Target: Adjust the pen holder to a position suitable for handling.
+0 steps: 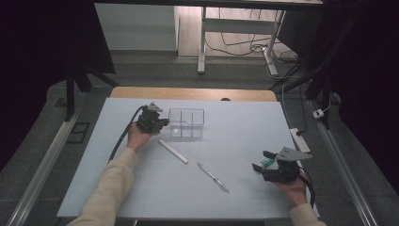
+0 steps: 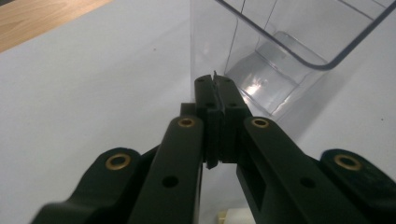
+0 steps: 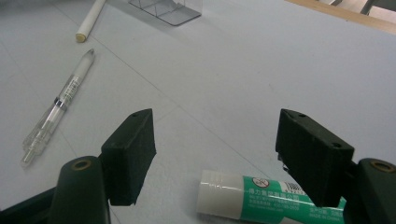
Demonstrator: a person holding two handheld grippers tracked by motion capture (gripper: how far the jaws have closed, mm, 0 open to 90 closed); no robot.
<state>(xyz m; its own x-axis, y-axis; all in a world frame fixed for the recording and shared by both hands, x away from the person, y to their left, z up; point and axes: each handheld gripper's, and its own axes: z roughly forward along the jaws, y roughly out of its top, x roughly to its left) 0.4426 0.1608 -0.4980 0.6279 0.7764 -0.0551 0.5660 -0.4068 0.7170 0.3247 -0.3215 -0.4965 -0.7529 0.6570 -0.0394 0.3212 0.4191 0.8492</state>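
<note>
Our left claw (image 2: 218, 84) sits clenched, empty, beside the clear bin (image 1: 186, 123); our right claw (image 3: 224, 149) gapes over the glue stick (image 3: 243, 193); pen (image 1: 213, 177) and white stick (image 1: 172, 151) await on the desk (image 1: 235, 127).

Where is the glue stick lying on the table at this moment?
In the right gripper view, the glue stick lies on the white table between the open jaws of the right gripper; in the high view it is at the right side, beside that gripper.
</note>
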